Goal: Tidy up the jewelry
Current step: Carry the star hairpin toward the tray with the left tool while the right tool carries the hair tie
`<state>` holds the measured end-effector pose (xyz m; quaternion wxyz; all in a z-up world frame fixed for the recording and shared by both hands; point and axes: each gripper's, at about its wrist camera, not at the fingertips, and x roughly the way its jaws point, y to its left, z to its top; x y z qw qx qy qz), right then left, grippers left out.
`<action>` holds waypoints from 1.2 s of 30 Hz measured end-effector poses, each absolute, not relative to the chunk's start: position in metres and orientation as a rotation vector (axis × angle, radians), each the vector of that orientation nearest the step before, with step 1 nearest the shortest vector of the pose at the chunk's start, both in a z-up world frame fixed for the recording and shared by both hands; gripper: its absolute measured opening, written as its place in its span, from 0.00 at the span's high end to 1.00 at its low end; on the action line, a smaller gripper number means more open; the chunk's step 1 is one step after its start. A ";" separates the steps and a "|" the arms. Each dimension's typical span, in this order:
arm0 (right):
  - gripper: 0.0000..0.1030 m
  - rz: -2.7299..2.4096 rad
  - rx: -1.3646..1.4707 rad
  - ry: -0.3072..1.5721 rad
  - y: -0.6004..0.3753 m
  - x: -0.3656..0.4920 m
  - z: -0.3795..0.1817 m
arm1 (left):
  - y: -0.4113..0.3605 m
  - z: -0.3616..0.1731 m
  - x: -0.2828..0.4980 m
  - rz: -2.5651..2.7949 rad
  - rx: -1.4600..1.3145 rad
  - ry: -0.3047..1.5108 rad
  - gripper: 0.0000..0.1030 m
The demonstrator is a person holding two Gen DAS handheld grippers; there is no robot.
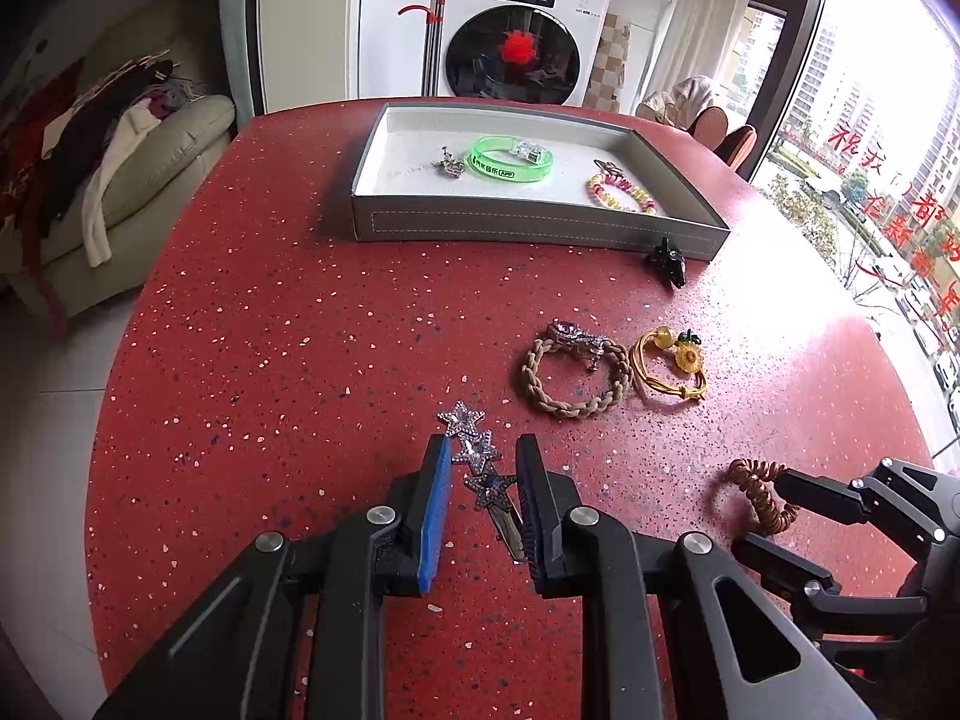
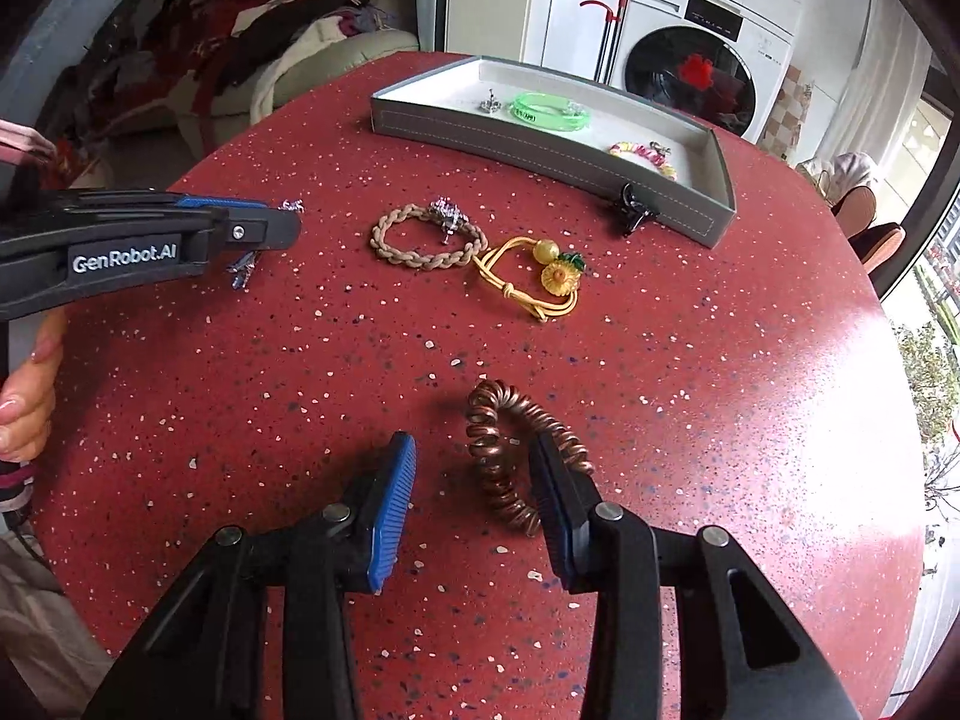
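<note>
A silver star hair clip [image 1: 480,462] lies on the red table between the open jaws of my left gripper [image 1: 483,450], untouched by the pads as far as I can see. My right gripper [image 2: 474,450] is open around a brown spiral hair tie [image 2: 501,450]; its right finger sits inside the loop. The hair tie [image 1: 759,495] and right gripper [image 1: 774,510] also show in the left wrist view. A grey tray [image 1: 540,225] at the far side holds a green bangle [image 1: 510,159], a small silver piece [image 1: 450,165] and a pink-yellow bracelet [image 1: 621,192].
A braided beige bracelet with a silver charm [image 1: 573,375], a yellow sunflower cord tie [image 1: 672,363] and a black claw clip [image 1: 666,261] lie on the table [image 1: 270,330] before the tray. A sofa with clothes [image 1: 120,168] stands left, a washing machine [image 1: 516,30] behind.
</note>
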<state>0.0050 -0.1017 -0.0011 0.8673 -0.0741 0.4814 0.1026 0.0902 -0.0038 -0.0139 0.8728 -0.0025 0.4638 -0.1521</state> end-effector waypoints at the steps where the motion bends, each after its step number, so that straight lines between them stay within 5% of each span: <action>1: 0.64 0.220 -0.129 1.023 -0.104 0.007 -0.002 | -0.004 -0.014 0.090 -0.318 -0.004 0.969 0.60; 3: 0.89 0.208 -0.097 1.027 -0.108 0.009 -0.003 | -0.002 -0.013 0.089 -0.320 -0.003 0.966 0.60; 16: 0.89 0.203 0.251 0.955 -0.167 0.032 0.032 | -0.001 0.001 0.103 -0.339 -0.008 0.954 0.60; 36: 0.89 0.192 0.329 0.853 -0.206 0.178 0.100 | -0.021 0.060 0.227 -0.331 0.042 0.864 0.60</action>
